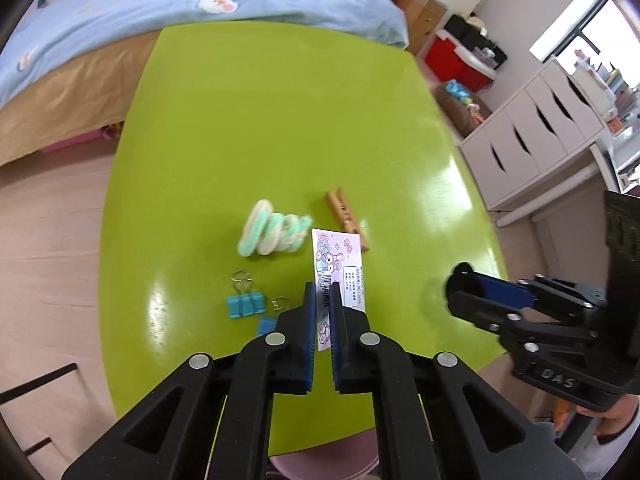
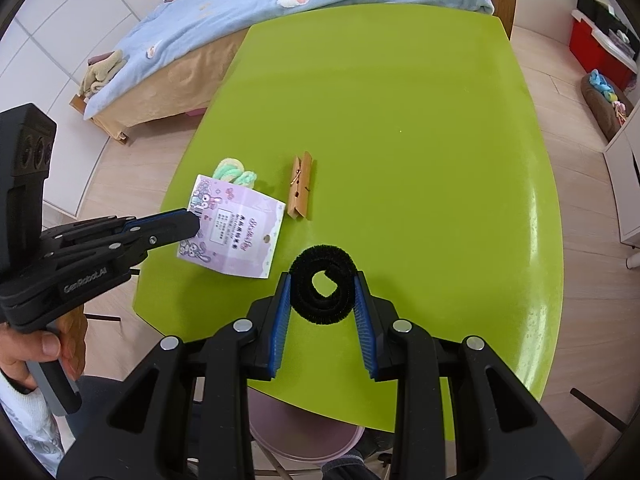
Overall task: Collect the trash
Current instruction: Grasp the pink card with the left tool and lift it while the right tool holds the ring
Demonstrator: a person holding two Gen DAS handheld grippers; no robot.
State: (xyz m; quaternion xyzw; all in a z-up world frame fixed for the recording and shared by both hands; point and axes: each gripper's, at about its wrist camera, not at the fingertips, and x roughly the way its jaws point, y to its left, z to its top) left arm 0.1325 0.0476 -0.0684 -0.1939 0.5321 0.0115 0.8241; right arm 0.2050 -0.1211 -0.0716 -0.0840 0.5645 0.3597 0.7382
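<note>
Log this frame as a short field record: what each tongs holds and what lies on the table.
left tongs: shut on pink printed paper card
right tongs: closed around black fuzzy coiled strip
surface: green glossy table
loose items: wooden clothespin, mint-and-white twisted yarn rings, blue binder clips
</note>
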